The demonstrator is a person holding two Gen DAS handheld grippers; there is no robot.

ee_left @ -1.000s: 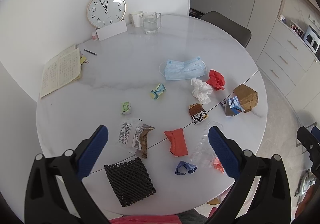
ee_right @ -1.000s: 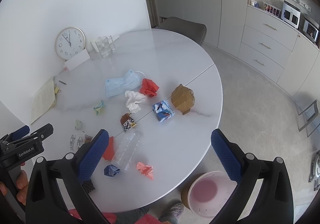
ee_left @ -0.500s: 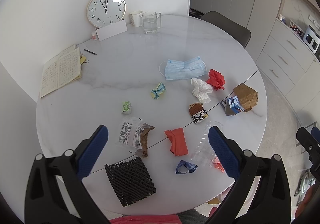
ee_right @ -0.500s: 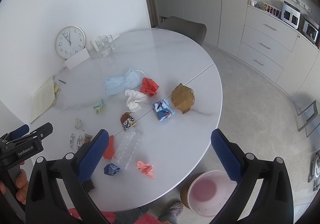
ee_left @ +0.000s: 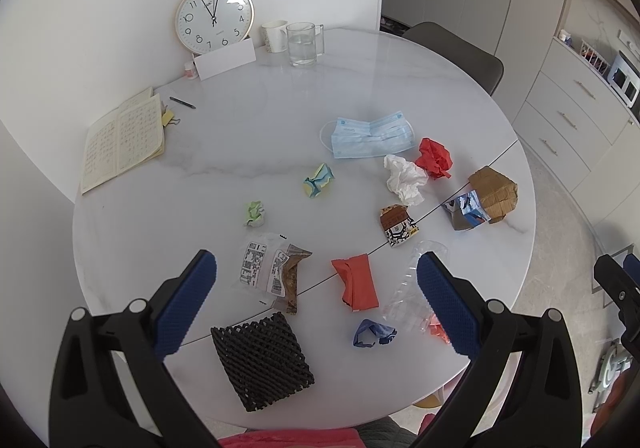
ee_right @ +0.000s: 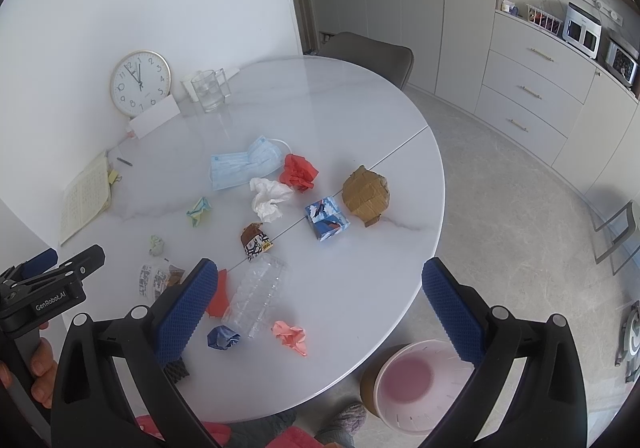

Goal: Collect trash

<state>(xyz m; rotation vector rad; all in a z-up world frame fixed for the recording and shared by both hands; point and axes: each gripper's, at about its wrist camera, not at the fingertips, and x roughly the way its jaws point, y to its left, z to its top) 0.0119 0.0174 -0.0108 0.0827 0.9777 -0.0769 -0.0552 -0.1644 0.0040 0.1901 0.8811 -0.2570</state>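
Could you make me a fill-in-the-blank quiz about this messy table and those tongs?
1. The clock leans against the ____.
2. The bin stands on the ____ beside the table.
3. Both the left tongs and right tongs are ____ and hold nothing.
4. The mask is light ____.

Missing words: wall; floor; open; blue

- The clock (ee_left: 214, 22) stands at the table's (ee_left: 280, 115) far left edge, the glass mug (ee_left: 302, 43) right of it.
- The notebook (ee_left: 122, 139) lies left.
- The bin (ee_right: 416, 384) sits on the floor beyond the near right edge.
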